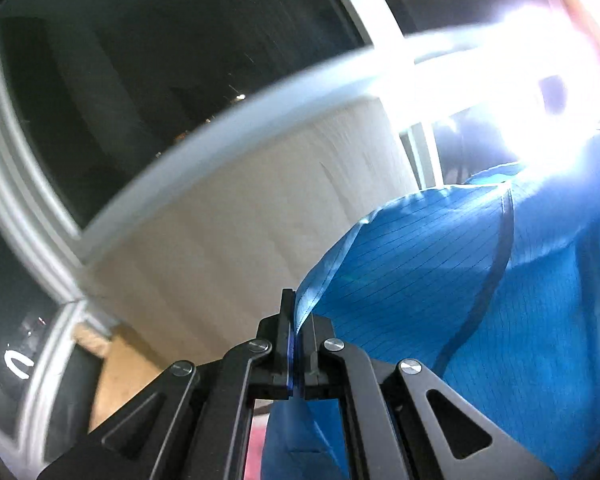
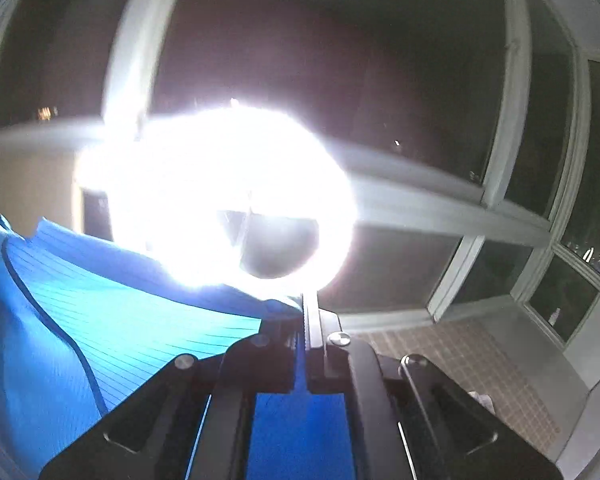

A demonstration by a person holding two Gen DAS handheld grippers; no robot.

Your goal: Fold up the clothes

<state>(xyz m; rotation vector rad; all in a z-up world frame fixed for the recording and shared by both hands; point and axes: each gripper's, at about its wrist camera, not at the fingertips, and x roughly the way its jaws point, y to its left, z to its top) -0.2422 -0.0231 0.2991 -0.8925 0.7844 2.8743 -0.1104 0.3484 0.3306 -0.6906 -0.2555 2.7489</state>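
Blue garment (image 1: 440, 300) pinched in left hand-held gripper (image 1: 298, 320) and right hand-held gripper (image 2: 302, 320).

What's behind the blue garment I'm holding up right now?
Behind the blue garment, pinched by the left gripper and right gripper, are dark windows, a pale wall and glaring light. Anything below is covered.

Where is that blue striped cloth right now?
The blue pinstriped fabric garment hangs in the air between the two grippers, pinched by the left gripper and the right gripper, with dark windows behind.
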